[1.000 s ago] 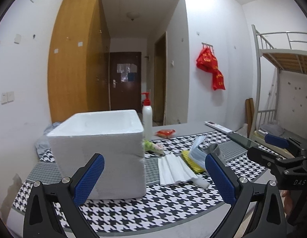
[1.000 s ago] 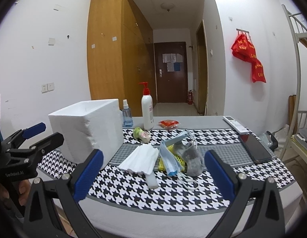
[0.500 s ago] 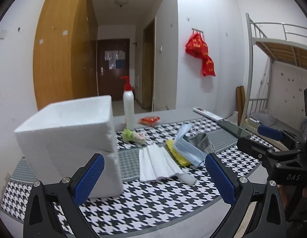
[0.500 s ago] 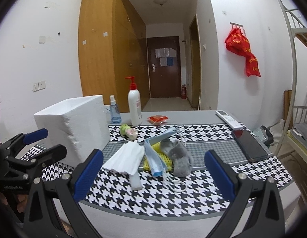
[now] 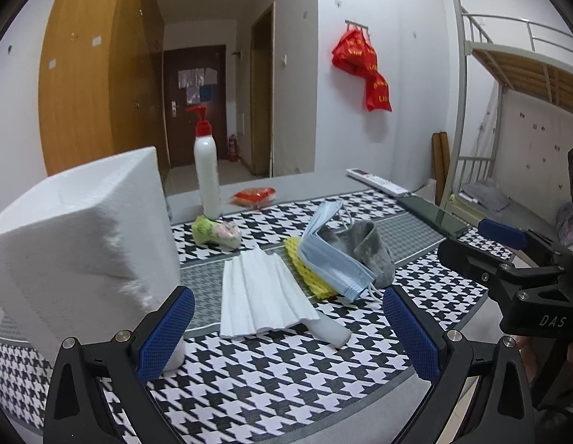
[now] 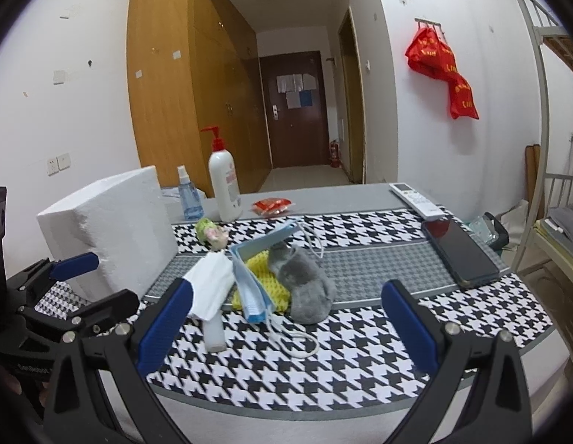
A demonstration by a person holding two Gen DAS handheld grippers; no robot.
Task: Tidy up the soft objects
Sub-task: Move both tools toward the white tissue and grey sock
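Note:
A pile of soft things lies mid-table: a white folded tissue point(image 5: 262, 294), a yellow mesh cloth point(image 5: 308, 273), a blue face mask point(image 5: 330, 255) and a grey sock point(image 5: 371, 251). A small green-pink plush point(image 5: 216, 230) lies behind them. A white foam box point(image 5: 83, 244) stands at the left. My left gripper point(image 5: 286, 333) is open and empty, just in front of the tissue. My right gripper point(image 6: 282, 329) is open and empty, in front of the mask point(image 6: 253, 285) and sock point(image 6: 304, 281).
A white pump bottle point(image 6: 223, 185), a blue spray bottle point(image 6: 188, 198), a red packet point(image 6: 273, 205), a remote point(image 6: 415, 199) and a black phone point(image 6: 460, 251) lie on the houndstooth table mat point(image 6: 360, 333). A bunk bed point(image 5: 508, 111) stands to the right.
Both grippers have moved forward and closer to the pile. The left view has swung right, from the foam box toward the tissue. Both stay open.

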